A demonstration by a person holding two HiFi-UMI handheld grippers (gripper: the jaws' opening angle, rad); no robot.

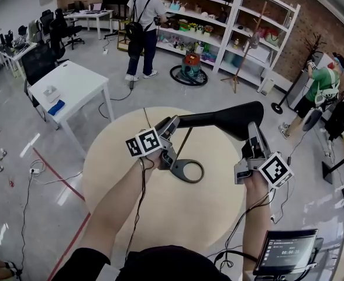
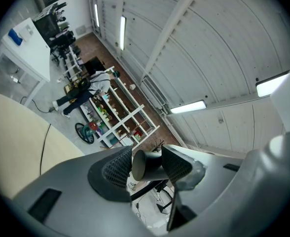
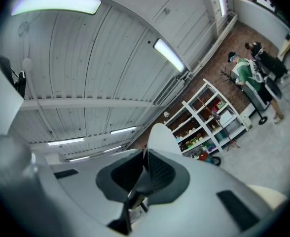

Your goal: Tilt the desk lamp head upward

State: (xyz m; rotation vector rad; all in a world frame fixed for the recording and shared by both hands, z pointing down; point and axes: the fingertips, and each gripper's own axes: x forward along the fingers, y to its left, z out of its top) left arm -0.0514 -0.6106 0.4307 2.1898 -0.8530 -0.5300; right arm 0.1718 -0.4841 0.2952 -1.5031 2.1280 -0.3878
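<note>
The desk lamp [image 1: 230, 119] is black, the table [image 1: 116, 171] pale beige.

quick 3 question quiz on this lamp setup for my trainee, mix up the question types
1. True or false: the desk lamp stands on a square white table.
2. Multiple choice: what is the left gripper clamped on?
A) the lamp's ring base
B) the lamp arm
C) nothing
3. Fill in the blank: the right gripper is shut on the thin edge of the lamp ____.

Key
1. False. It stands on the round beige table.
2. B. A dark rod sits pinched between its pads.
3. head, meaning the lamp head.
</note>
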